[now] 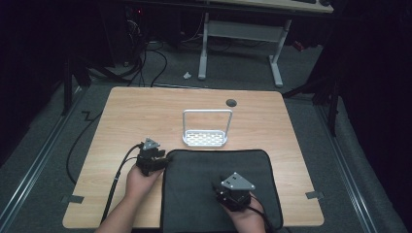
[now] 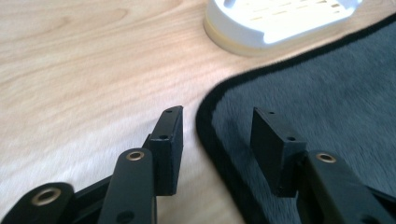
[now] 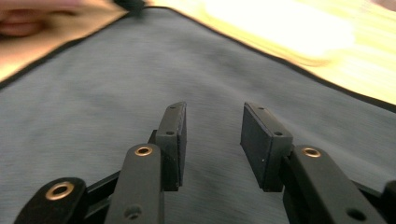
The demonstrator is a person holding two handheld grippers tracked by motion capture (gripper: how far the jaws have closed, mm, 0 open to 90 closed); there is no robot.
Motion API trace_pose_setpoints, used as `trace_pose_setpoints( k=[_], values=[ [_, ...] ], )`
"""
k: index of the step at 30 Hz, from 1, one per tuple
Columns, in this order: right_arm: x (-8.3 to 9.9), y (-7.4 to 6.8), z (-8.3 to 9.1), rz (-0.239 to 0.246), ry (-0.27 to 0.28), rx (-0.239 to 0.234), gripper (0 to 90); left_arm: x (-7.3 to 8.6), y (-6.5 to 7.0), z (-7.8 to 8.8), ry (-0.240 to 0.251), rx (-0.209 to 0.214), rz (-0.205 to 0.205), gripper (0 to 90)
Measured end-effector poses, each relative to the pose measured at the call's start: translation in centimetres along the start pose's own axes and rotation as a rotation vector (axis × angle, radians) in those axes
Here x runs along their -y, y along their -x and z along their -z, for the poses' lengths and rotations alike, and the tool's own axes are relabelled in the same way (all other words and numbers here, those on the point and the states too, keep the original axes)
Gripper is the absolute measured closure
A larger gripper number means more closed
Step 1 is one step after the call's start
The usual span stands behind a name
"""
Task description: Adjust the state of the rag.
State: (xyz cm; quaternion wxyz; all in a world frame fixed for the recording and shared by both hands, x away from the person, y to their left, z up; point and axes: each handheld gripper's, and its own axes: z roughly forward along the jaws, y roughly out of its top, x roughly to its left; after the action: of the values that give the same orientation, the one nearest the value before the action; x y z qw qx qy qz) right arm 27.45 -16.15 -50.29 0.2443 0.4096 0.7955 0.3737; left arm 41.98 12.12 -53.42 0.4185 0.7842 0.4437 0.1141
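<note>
My left gripper [image 1: 156, 156] and right gripper [image 1: 232, 188], fingers parted and empty, work the soft, limp dark mat [image 1: 204, 167] at the table's [image 1: 126, 111] near edge; I'd pinch its bound corner.

no readable text, labels, brands, numbers or signs on anything shown

We note a wooden table [image 1: 145, 104] on grey carpet. A round grommet [image 1: 231, 102] sits near the table's far edge, right of centre. Two tape patches [image 1: 73, 198] mark its near corners. Beyond the far edge we see a white desk frame [image 1: 240, 39] and cables [image 1: 145, 58] at far left.
</note>
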Motion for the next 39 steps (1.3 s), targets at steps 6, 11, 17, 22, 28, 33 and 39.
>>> trace_pose_setpoints(
  k=[6, 11, 17, 22, 28, 33, 39],
  values=[
    [-0.1, -4.1, -0.4, 0.041, 0.011, -0.126, 58.2, -0.4, 0.9, -0.7, -0.021, 0.027, -0.032, 64.3],
    [-0.2, -7.5, -0.8, 0.07, 0.004, -0.222, 57.6, -0.4, 0.7, -0.9, -0.021, 0.071, -0.009, 80.7],
    [-1.0, -10.2, -3.3, 0.091, -0.039, -0.301, 54.3, -0.3, 0.3, -0.8, -0.021, 0.1, 0.012, 82.2],
    [-1.6, -11.8, -4.7, 0.107, -0.071, -0.347, 49.8, -0.2, 0.1, -0.8, -0.02, 0.112, 0.025, 82.2],
    [-1.3, -12.7, -4.9, 0.142, -0.082, -0.336, 52.6, -0.2, 0.1, -0.8, -0.021, 0.112, 0.027, 82.2],
    [-1.3, -12.8, -4.8, 0.186, -0.082, -0.272, 71.3, -0.2, 0.1, -0.8, -0.021, 0.112, 0.029, 82.3],
    [-1.7, -12.0, -4.7, 0.171, -0.087, -0.273, 82.5, -0.3, 0.0, -0.7, -0.021, 0.113, 0.042, 83.4]
  ],
)
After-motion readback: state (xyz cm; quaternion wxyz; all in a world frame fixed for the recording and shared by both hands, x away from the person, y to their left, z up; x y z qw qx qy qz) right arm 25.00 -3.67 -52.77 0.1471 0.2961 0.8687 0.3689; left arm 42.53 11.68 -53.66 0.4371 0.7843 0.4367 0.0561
